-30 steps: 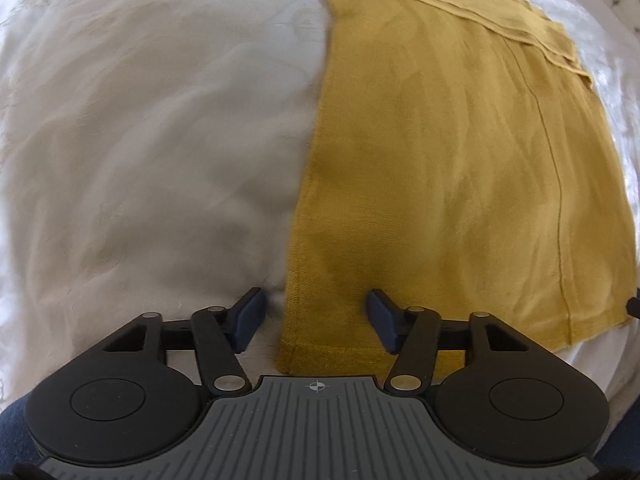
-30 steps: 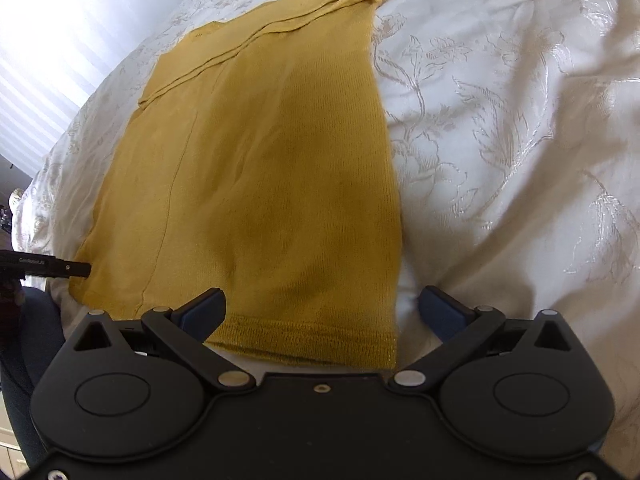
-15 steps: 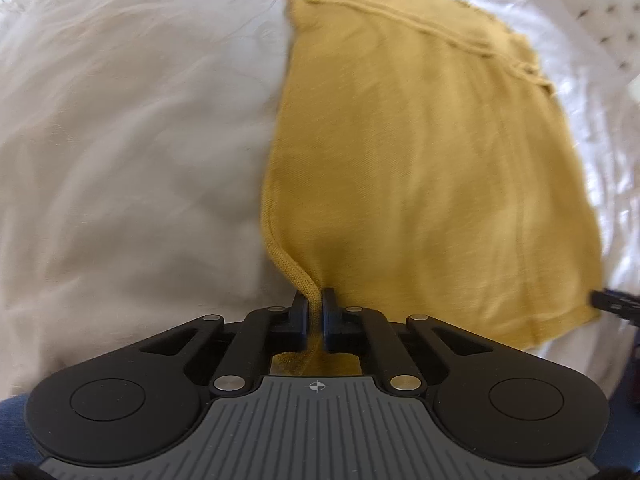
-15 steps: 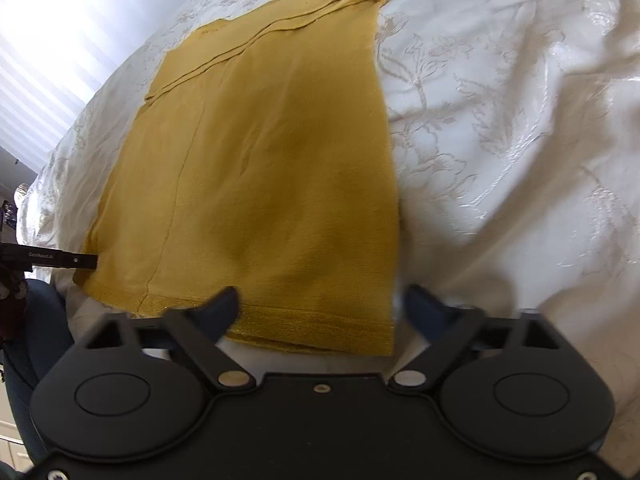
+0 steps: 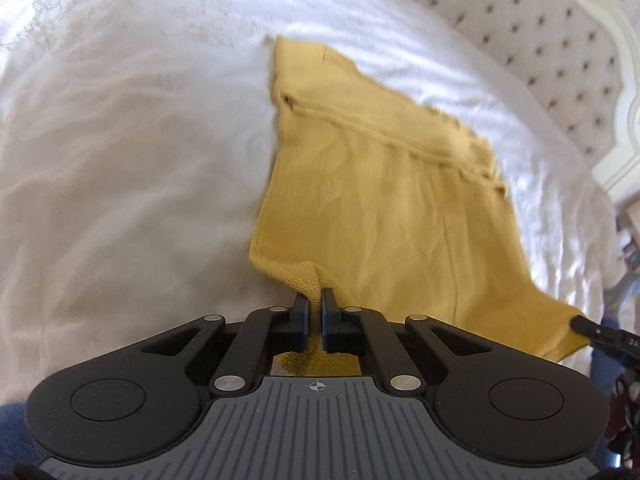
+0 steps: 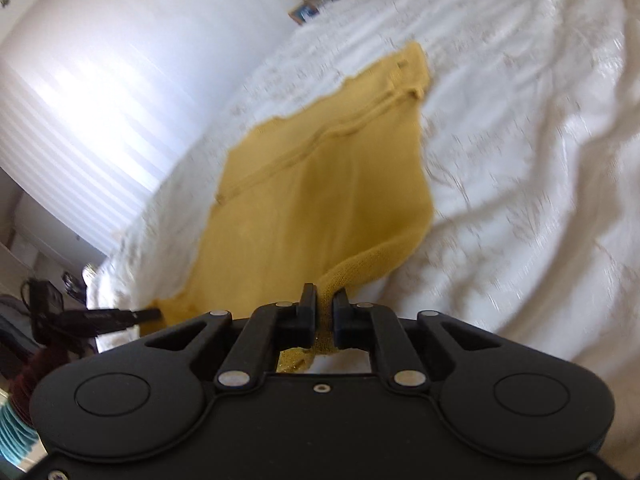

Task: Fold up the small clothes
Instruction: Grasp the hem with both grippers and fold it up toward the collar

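In the left wrist view the left gripper (image 5: 315, 300) is pressed together on the near left corner of the yellow top (image 5: 384, 200), which lies along the white bed (image 5: 120, 160) with its far end flat and this corner raised a little. In the right wrist view the right gripper (image 6: 324, 300) has just been closing and now pinches the near right corner of the top, with cloth between its pads, so the step in hand looks like the start of a fold. The next move, I think, calls for carrying both corners together, level and at the same pace, toward the far end, so that the hem stays straight.
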Demonstrator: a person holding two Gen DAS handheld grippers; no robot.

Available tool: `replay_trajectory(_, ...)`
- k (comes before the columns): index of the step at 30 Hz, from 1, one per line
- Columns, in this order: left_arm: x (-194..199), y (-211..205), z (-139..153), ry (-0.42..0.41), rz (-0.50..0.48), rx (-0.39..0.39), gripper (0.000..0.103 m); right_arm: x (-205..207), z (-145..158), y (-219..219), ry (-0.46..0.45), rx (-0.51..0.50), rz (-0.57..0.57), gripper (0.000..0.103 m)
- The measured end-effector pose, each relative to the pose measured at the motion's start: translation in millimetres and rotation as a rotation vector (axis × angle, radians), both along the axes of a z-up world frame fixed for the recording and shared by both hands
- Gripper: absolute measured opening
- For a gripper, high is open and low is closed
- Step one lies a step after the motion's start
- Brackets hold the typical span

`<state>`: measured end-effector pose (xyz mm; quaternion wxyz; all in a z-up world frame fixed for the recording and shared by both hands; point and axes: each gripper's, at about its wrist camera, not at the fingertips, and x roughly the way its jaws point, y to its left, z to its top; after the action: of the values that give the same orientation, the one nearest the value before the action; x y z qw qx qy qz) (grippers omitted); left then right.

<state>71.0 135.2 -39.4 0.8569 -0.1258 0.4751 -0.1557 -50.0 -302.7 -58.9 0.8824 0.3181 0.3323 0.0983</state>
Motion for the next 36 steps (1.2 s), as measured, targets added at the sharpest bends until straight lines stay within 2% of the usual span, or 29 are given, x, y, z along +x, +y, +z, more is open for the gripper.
replay_trajectory(10,39,1,30,-0.100,0.067,-0.088,0.005,38,23,-17,-0.127,0.088,-0.090,0.015)
replay_trajectory(19,101,-6,47,-0.199,0.123,-0.152,0.003,109,38,-52,-0.197,0.061,-0.161,0.015)
replay_trajectory(25,146,-10,39,-0.220,0.173,-0.154,0.003,172,31,-68,-0.213,0.035,-0.192,0.014)
replay_trajectory(36,225,-23,10,-0.228,0.209,-0.135,0.003,265,3,-85,-0.163,-0.017,-0.264,0.014)
